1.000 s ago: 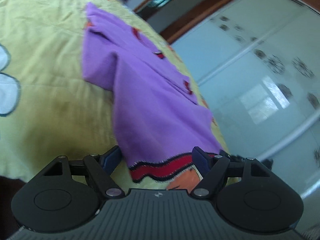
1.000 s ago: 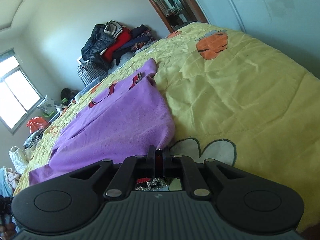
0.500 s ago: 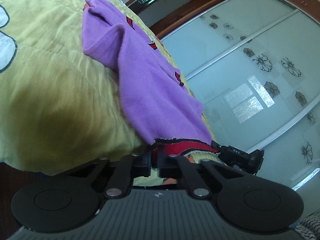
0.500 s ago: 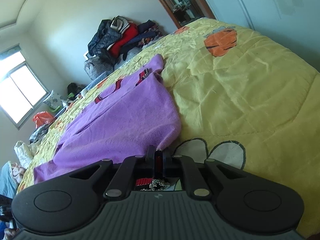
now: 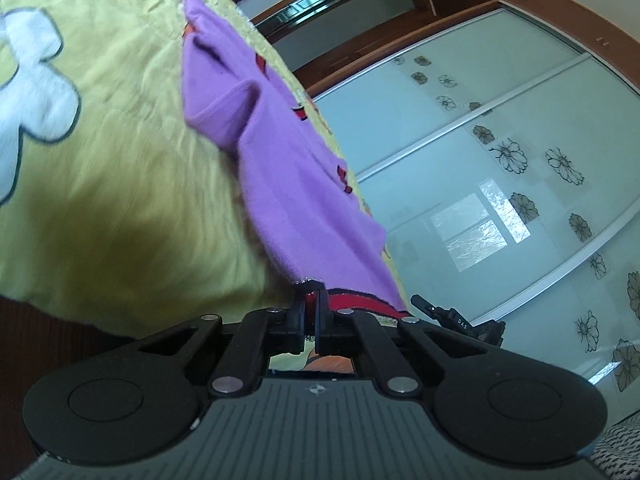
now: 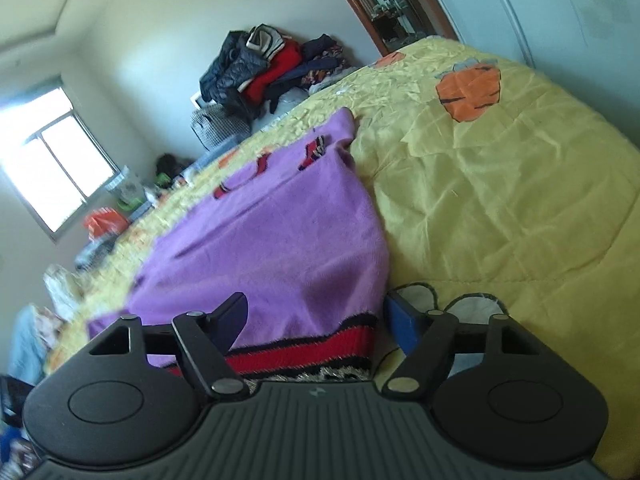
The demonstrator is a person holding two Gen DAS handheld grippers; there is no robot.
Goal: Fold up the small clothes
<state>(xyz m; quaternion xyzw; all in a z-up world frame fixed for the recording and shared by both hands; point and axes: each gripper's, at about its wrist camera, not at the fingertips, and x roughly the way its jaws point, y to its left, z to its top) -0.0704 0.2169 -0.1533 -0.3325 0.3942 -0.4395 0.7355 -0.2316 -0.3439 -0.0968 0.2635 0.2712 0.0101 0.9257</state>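
A small purple sweater (image 5: 280, 168) with a red and black striped hem lies stretched along a yellow bed quilt (image 5: 100, 184). My left gripper (image 5: 310, 300) is shut on the sweater's red hem at one corner. In the right wrist view the same sweater (image 6: 280, 248) lies flat, its striped hem (image 6: 304, 352) right in front of the camera. My right gripper (image 6: 316, 320) is open, its fingers either side of the hem and not holding it.
The quilt (image 6: 500, 208) has orange and white appliqué patches. A pile of clothes (image 6: 272, 72) sits at the bed's far end by the wall. A glass sliding wardrobe (image 5: 500, 168) runs along one side of the bed. A window (image 6: 48, 160) is on the left.
My left gripper closed on the sweater's red hem and stays shut on it. My right gripper, shut on the hem before, has opened and let it go.
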